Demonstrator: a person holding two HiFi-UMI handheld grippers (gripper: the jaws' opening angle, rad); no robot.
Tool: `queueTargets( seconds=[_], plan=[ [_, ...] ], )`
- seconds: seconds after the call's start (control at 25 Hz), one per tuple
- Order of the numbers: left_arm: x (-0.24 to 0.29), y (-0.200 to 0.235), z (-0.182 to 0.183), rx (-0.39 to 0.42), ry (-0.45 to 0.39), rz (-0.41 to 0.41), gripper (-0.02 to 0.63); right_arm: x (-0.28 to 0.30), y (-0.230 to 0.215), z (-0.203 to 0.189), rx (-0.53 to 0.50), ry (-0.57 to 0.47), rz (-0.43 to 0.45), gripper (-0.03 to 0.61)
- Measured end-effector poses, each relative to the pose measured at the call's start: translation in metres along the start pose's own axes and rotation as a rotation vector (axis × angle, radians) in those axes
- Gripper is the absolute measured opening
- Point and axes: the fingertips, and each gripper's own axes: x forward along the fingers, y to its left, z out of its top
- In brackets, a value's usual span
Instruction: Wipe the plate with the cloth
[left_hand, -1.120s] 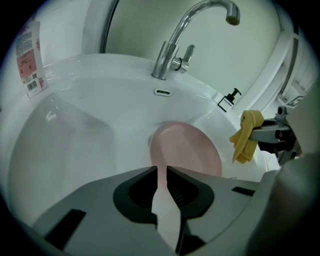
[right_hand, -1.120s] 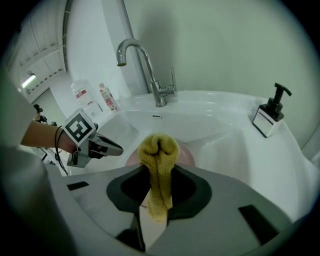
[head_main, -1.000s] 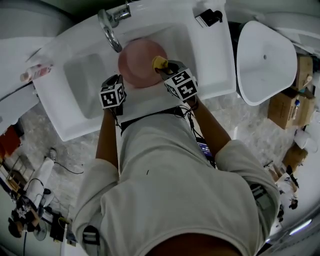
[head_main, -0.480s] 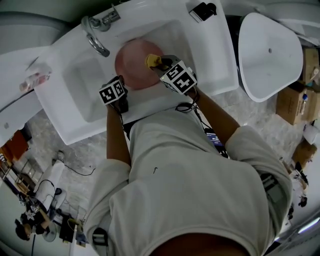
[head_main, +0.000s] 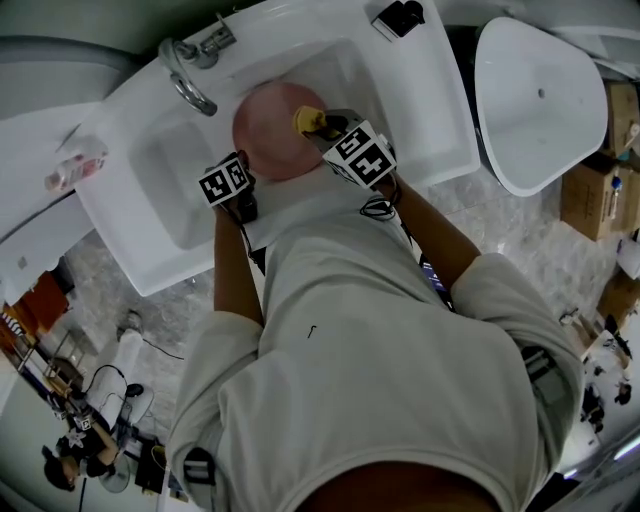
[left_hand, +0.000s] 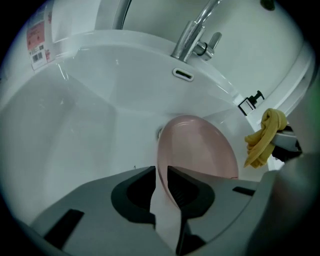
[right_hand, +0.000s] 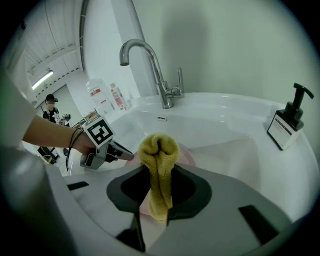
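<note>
I can read no word or number; the soap dispenser (right_hand: 285, 127) label is too small, the bottle (left_hand: 39, 37) label too blurred. The cubes (head_main: 362, 158) on my left gripper (left_hand: 161, 172) and right gripper (right_hand: 159, 170) bear only square patterns.

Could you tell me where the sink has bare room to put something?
The left half of the basin, beside the faucet, is bare; so is the ledge between faucet and soap dispenser. It is crowded at the plate, held by the left gripper, beside the right gripper and cloth.
</note>
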Motion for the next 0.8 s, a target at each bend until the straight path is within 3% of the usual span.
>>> queueTargets(
  seconds=[0.2, 0.36, 0.48, 0.64, 0.8],
  plan=[
    [0.01, -0.002, -0.012, -0.022, 0.057, -0.024, 0.077, 0.003, 0.012, -0.005, 0.013, 0.005, 0.014, 0.086],
    [0.006, -0.006, -0.012, 0.074, 0.076, 0.021, 0.075, 0.006, 0.012, -0.006, 0.012, -0.002, 0.02, 0.086],
    [-0.004, -0.014, -0.005, 0.135, 0.046, 0.025, 0.077, 0.004, 0.007, -0.002, 0.019, 0.001, 0.008, 0.086],
    [-0.023, -0.03, 0.009, 0.128, -0.034, -0.037, 0.072, 0.002, 0.0, 0.002, 0.025, -0.012, 0.0, 0.086],
    [-0.039, -0.036, 0.016, 0.174, -0.067, -0.024, 0.071, 0.005, -0.008, 0.0, 0.037, -0.018, -0.007, 0.086]
  ],
)
